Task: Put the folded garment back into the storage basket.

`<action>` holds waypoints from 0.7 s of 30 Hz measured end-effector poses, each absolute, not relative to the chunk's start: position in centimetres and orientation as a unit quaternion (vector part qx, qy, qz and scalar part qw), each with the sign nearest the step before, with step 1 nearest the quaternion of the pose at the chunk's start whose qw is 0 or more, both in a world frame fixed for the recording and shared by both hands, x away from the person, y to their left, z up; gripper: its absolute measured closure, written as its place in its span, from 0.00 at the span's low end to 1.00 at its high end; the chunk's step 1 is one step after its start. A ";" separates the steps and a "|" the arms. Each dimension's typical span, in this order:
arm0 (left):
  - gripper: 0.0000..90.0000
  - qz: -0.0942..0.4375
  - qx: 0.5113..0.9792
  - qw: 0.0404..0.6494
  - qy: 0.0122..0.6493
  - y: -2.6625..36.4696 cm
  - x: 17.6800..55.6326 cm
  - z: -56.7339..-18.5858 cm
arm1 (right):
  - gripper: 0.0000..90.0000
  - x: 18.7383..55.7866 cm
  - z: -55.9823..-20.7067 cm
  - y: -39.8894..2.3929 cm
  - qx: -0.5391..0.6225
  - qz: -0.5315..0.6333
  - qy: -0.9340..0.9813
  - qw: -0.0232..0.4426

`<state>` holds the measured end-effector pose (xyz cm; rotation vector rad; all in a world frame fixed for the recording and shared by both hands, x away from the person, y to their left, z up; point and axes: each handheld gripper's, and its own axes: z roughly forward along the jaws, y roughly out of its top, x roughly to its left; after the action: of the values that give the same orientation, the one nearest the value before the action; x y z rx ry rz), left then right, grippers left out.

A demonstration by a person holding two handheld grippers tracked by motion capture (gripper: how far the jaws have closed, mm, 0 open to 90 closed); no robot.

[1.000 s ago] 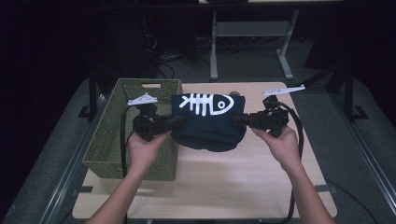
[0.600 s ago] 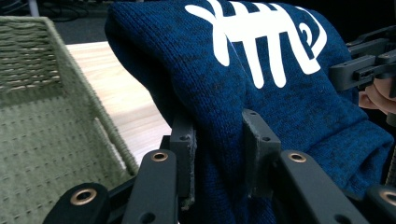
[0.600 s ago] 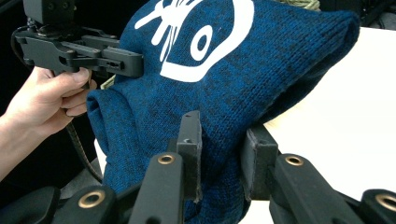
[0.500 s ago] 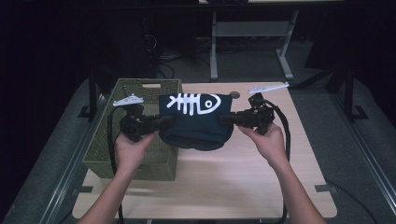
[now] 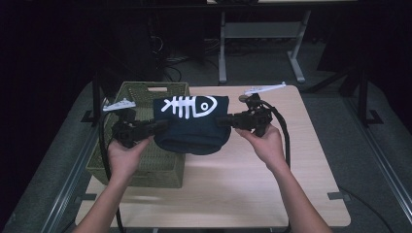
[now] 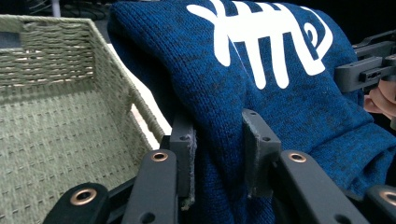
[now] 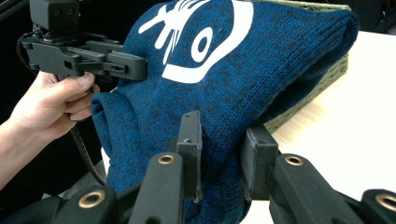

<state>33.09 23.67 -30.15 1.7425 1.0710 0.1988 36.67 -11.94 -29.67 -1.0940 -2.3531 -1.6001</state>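
Setting: lab or test bay, dimly lit. Evidence: light wood table (image 5: pixel 272 184) standing alone on grey carpet, metal rails (image 5: pixel 384 150) on the floor along both its sides, desk legs (image 5: pixel 222 48) and loose cables (image 5: pixel 194 46) behind its far edge.

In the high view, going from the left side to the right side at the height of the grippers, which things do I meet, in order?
Left gripper → green woven basket behind it → folded blue sweater with a white fish-skeleton print, held up between both grippers → right gripper → bare wooden table.
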 end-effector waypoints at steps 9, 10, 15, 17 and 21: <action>0.76 0.090 0.724 0.513 0.453 24.6 33.1 -30.2 | 0.80 37.0 -29.6 -10.9 -0.353 -0.523 -0.774 0.044; 0.76 0.090 0.722 0.513 0.455 24.6 33.1 -30.2 | 0.80 37.0 -29.6 -10.7 -0.353 -0.522 -0.775 0.045; 0.76 0.091 0.721 0.511 0.459 25.0 33.1 -30.2 | 0.80 37.2 -29.7 -10.3 -0.352 -0.521 -0.776 0.045; 0.76 0.094 0.722 0.510 0.458 25.3 33.2 -30.1 | 0.80 37.2 -29.6 -10.0 -0.354 -0.521 -0.775 0.046; 0.76 0.095 0.719 0.509 0.463 25.8 33.3 -30.1 | 0.80 37.3 -29.4 -9.4 -0.353 -0.521 -0.776 0.047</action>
<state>33.28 25.79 -30.12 1.7315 1.1161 0.2277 37.32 -9.40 -29.42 -1.0772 -2.3676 -1.5887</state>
